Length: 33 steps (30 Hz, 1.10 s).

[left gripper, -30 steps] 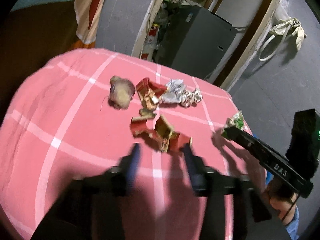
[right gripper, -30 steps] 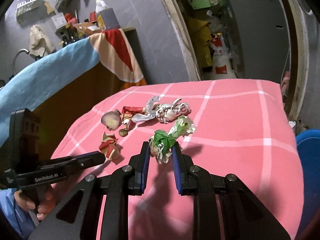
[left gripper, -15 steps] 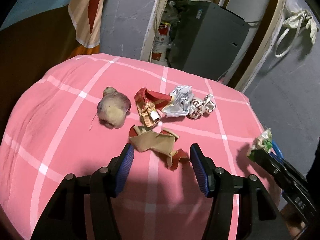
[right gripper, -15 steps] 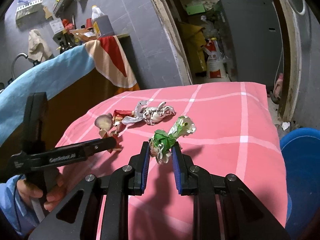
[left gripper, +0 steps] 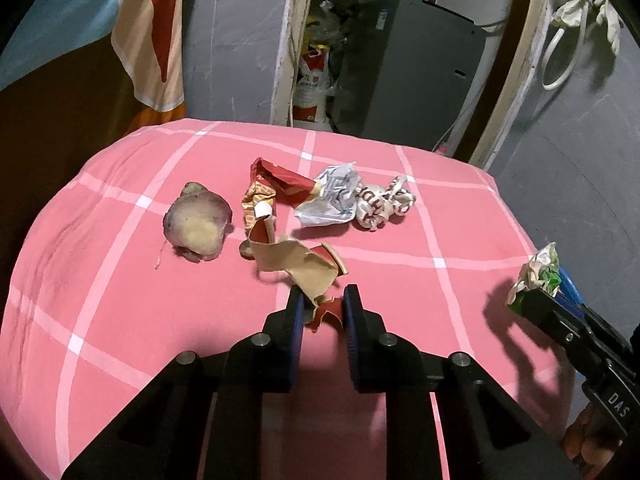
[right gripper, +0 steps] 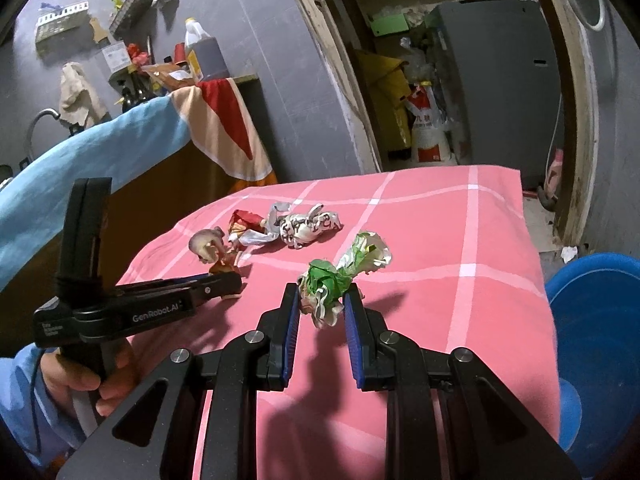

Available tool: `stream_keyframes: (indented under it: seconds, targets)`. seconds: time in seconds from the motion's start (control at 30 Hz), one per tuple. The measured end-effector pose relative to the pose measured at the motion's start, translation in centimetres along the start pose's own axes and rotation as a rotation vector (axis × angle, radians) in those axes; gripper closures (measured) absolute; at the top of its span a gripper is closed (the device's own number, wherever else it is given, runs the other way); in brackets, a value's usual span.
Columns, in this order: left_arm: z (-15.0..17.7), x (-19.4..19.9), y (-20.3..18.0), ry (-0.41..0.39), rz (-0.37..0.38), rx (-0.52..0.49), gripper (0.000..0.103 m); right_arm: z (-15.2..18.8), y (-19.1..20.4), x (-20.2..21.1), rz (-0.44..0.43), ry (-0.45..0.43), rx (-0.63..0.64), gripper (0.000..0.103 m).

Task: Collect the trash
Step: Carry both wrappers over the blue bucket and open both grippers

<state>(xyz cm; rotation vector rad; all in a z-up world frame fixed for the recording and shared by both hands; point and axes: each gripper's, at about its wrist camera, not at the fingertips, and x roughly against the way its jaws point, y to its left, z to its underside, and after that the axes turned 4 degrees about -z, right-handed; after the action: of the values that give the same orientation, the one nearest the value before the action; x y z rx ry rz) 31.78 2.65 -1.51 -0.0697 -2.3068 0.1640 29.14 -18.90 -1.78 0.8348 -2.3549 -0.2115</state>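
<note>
Now your left gripper point(left gripper: 320, 300) has just been closing, and its jaws pinch the torn red-and-brown wrapper point(left gripper: 308, 268) on the pink checked cloth point(left gripper: 120, 300). Your right gripper point(right gripper: 320, 304) grips the crumpled green-and-white wrapper point(right gripper: 336, 276), lifted above the cloth.

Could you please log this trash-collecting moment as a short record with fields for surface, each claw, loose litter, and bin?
surface: pink checked cloth
left claw: jaws just closed on the torn brown-and-red wrapper, which lies on the cloth
right claw: shut on green-and-white crumpled wrapper, held above the cloth
loose litter: pale lump, red wrapper, silver wrapper, white printed wrapper
bin: blue tub, beside the cloth's right edge
</note>
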Motion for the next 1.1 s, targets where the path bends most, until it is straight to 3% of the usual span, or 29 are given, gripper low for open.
stream_keyframes:
  seconds: [0.17,0.3,0.63,0.83,1.1]
  targets:
    - [0.3,1.7,-1.0,-0.068,0.038,0.001,0.087,0.1,0.2,1.6,0.010,-0.056,0.027,0.083]
    - [0.2,4.2,-2.7,-0.180,0.081,-0.021,0.087,-0.1,0.5,3.5,0.031,-0.135,0.071,0.083]
    - [-0.1,8.9,-8.1,-0.415,0.180,-0.095,0.087,-1.2,0.5,10.8,0.136,-0.408,0.181,0.082]
    - [-0.4,9.5,-12.3,-0.454,0.239,-0.166,0.087,-1.1,-0.9,13.7,0.236,-0.474,0.188,0.082]
    - [-0.6,7.7,-17.4,-0.402,0.322,-0.232,0.087,-0.2,-4.7,16.3,0.365,-0.482,0.134,0.082]
